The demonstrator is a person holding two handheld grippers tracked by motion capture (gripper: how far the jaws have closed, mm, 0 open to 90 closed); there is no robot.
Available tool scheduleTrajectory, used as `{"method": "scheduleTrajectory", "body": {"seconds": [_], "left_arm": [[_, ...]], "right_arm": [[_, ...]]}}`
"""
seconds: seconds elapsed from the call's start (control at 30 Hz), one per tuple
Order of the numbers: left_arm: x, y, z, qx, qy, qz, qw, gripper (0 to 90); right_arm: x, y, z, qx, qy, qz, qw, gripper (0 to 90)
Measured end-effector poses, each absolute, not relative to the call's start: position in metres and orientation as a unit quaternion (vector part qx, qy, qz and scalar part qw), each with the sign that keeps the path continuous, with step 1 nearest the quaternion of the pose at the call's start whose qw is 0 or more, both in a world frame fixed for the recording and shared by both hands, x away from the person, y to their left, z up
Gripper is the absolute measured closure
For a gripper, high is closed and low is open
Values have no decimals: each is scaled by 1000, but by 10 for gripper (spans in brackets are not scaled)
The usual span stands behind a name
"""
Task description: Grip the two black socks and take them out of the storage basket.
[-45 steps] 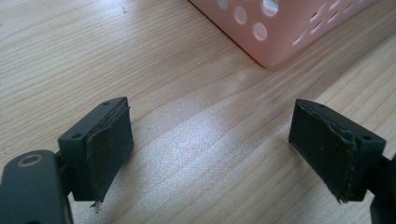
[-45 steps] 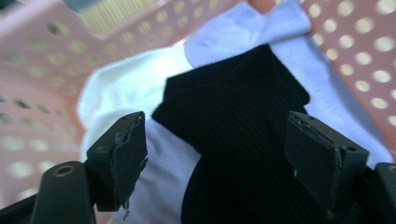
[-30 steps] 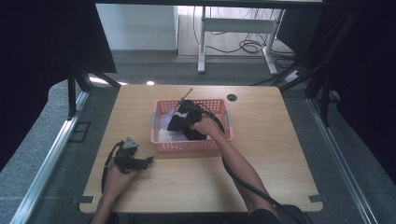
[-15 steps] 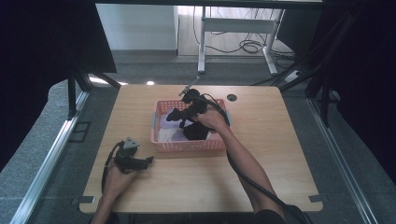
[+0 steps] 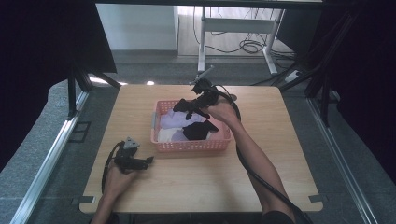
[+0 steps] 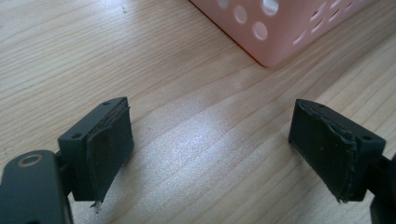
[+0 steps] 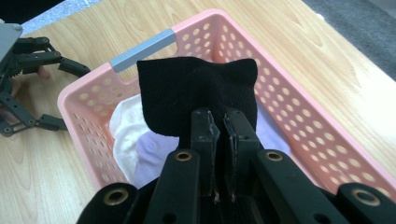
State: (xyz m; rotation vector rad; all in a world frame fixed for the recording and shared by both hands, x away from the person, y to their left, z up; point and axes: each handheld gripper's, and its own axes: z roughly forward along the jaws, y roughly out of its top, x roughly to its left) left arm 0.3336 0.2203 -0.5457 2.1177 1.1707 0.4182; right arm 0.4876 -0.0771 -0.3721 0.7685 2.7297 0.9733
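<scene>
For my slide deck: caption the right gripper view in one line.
Right gripper shut on a black sock, held above the pink basket of pale laundry.

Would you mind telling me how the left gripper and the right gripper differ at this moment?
The left gripper is open with nothing between its jaws; the right gripper is shut on a black sock. The left gripper lies low on the table, beside the pink basket; the right gripper is raised above the basket. Both have black two-jaw heads, each held in a hand.
</scene>
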Motion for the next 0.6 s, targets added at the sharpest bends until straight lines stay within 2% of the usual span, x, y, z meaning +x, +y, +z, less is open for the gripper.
{"method": "scheduleTrajectory", "body": {"seconds": [0.6], "left_arm": [[334, 220, -546, 814, 446, 163, 333, 135]], "right_arm": [[482, -121, -346, 280, 894, 337, 90, 843]]}}
